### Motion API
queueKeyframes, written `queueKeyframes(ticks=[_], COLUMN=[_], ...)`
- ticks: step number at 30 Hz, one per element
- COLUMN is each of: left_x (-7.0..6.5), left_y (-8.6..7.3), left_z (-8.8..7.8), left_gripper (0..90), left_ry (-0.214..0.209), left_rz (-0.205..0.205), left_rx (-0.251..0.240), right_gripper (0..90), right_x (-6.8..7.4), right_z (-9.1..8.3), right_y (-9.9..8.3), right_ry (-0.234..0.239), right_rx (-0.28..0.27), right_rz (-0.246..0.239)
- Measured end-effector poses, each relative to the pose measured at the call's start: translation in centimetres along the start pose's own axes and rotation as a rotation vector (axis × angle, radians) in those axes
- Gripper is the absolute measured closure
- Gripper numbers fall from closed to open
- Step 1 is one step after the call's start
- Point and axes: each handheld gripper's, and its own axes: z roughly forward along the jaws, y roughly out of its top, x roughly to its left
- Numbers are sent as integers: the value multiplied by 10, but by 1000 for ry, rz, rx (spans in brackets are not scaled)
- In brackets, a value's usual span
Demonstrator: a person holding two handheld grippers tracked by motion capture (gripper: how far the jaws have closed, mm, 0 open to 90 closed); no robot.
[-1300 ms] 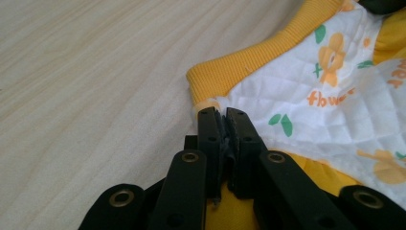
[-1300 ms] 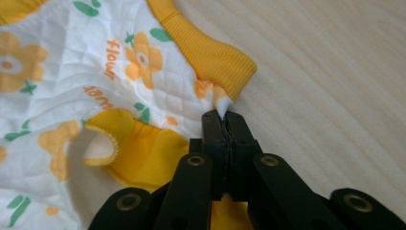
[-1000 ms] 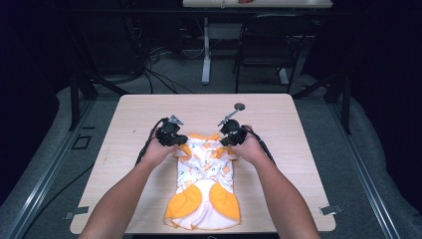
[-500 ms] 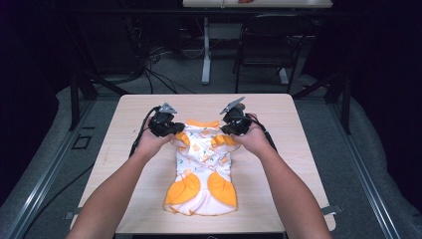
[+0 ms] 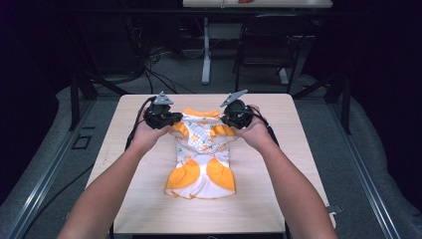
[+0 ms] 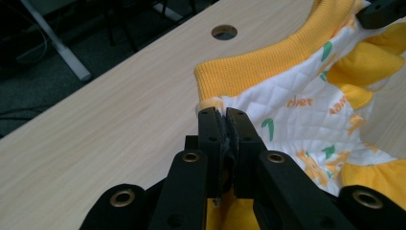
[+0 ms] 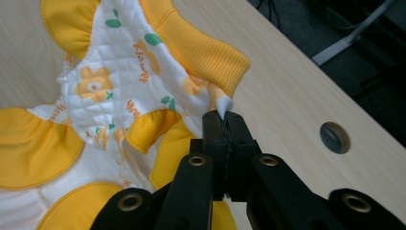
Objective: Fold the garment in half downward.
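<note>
- both grippers are now higher and further from the person than one second ago, and the top edge of the small white quilted baby garment with orange ruffles and orange ribbed collar [image 5: 201, 149] has come up with them.
- left gripper [image 6: 221, 117] has its jaws pressed together on the white fabric corner just under the collar; no gap shows between the pads.
- right gripper [image 7: 224, 119] is clamped in the same way on the other corner, and a little tip of white cloth comes out above its jaws.
- the garment hangs between the two grippers at its upper part, while its lower orange ruffles rest on the light wooden table [image 5: 278, 124], near the middle of the table.
- judging from this, the step is to lift and stretch the garment by the shoulders so it can be laid flat or folded.
- to do it well, i think both hands should keep the same height and pull gently apart, so the collar stays straight.
- the grip on the right corner looks thin, so a strong pull may let it slip.
</note>
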Motion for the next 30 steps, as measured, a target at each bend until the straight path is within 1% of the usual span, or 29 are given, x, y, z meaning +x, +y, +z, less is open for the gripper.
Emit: queueKeyframes(ticks=[1,3,4,6,9,12,14,18,25,27,30], left_x=[-1,-3,-4,-6,-7,-9,-10,-13,-19,-22,-23], left_y=[2,4,4,1,-6,-13,-17,-23,-33,-35,-38], left_z=[-2,-5,-6,-6,-4,-4,-5,-6,-8,-10,-12], left_gripper=[855,855,855,855,855,855,855,855,854,855,854], left_ry=[4,9,9,1,-7,-24,-32,-51,-85,-88,-94], left_rz=[6,31,39,46,46,54,51,59,70,83,82], left_rx=[-9,-18,-16,-11,-9,-1,-4,2,3,10,3], right_gripper=[891,891,891,891,891,891,891,890,890,890,890], right_x=[0,1,1,3,8,11,14,19,27,30,35], right_z=[-2,-5,-5,-5,-3,-3,-3,-3,-4,-5,-7], right_y=[1,3,3,1,-5,-8,-12,-17,-27,-29,-32], right_ry=[-10,-20,-15,-18,-9,1,12,26,43,50,59], right_rx=[-5,-18,-23,-15,-5,-8,-7,2,8,10,6], right_rz=[-6,-14,-14,-30,-55,-62,-68,-90,-87,-92,-94])
